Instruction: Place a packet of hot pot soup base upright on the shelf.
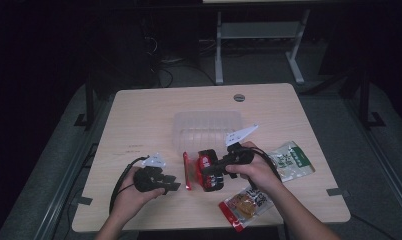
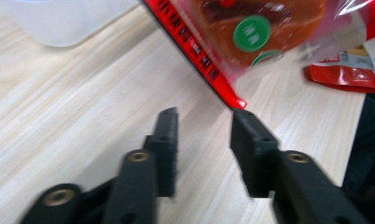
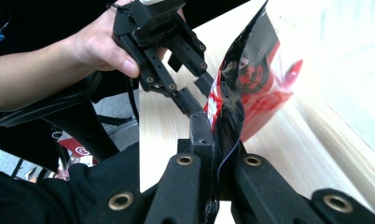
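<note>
**Right claw pinches the red packet, left claw stands spread beside it**

Your right claw (image 1: pixel 212 172) is pressed together on the red snack packet (image 1: pixel 207 170); in the right gripper view the two black jaws meet on the packet's edge and the packet (image 3: pixel 244 93) stands up from between them, clear of the table (image 1: pixel 139 125). The packet's free end, a red strip with printed letters, hangs toward your left claw.

Your left claw (image 1: pixel 170 184) is spread, with nothing between its jaws. In the left gripper view (image 2: pixel 205 122) the corner of the packet's red strip (image 2: pixel 195 46) sits just ahead of the tip of one jaw, so close that you cannot tell whether it touches; the other jaw is apart from it, over bare wood.

Beyond your right claw, a clear plastic tub (image 1: pixel 206 130) rests on the table, near the packet's far side. Off to the outer side of your right hand lies a green-and-white packet (image 1: pixel 291 160), and nearer you, by your right forearm, a clear packet with red ends (image 1: pixel 245 205). Both lie flat and apart from the claws.
</note>
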The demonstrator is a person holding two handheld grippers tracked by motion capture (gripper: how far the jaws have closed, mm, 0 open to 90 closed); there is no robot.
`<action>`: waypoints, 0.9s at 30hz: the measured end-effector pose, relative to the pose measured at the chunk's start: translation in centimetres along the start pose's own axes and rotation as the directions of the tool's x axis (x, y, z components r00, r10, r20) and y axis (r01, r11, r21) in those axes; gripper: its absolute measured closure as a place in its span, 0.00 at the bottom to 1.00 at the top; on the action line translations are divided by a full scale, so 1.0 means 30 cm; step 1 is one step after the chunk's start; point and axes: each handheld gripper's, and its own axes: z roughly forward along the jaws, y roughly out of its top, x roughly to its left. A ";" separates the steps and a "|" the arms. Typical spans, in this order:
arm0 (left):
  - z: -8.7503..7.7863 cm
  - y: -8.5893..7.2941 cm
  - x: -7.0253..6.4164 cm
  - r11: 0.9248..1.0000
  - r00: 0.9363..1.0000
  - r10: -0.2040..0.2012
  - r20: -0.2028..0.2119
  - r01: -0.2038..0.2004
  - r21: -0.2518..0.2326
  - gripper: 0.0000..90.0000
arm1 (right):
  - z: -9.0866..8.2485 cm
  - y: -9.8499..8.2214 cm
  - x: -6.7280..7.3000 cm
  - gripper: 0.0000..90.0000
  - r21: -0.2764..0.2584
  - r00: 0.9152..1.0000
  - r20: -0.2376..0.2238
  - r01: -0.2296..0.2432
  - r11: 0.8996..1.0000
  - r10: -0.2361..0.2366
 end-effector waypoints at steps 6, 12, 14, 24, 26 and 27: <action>-0.008 -0.027 0.007 0.999 0.999 0.035 -0.015 -0.034 0.039 0.47 | -0.033 0.015 0.007 1.00 -0.005 1.000 0.026 0.011 1.000 -0.011; -0.017 -0.057 0.022 0.999 0.999 0.021 -0.029 -0.020 0.026 0.37 | -0.069 0.039 0.003 1.00 -0.020 0.998 0.050 0.023 1.000 -0.022; -0.021 -0.061 0.022 0.999 0.999 0.030 -0.039 -0.028 0.037 0.34 | -0.082 0.050 0.002 1.00 -0.025 0.998 0.058 0.023 0.999 -0.022; -0.016 -0.064 0.017 0.999 0.999 0.037 -0.038 -0.036 0.028 0.33 | -0.162 0.107 -0.021 1.00 -0.074 0.992 0.123 0.037 0.997 -0.028; -0.022 -0.062 0.016 0.999 0.998 0.048 -0.036 -0.047 0.027 0.33 | -0.187 0.126 -0.040 1.00 -0.093 0.989 0.146 0.032 0.995 -0.018; -0.023 -0.061 0.015 0.999 0.998 0.046 -0.036 -0.045 0.021 0.33 | -0.196 0.132 -0.048 1.00 -0.101 0.988 0.152 0.033 0.994 -0.018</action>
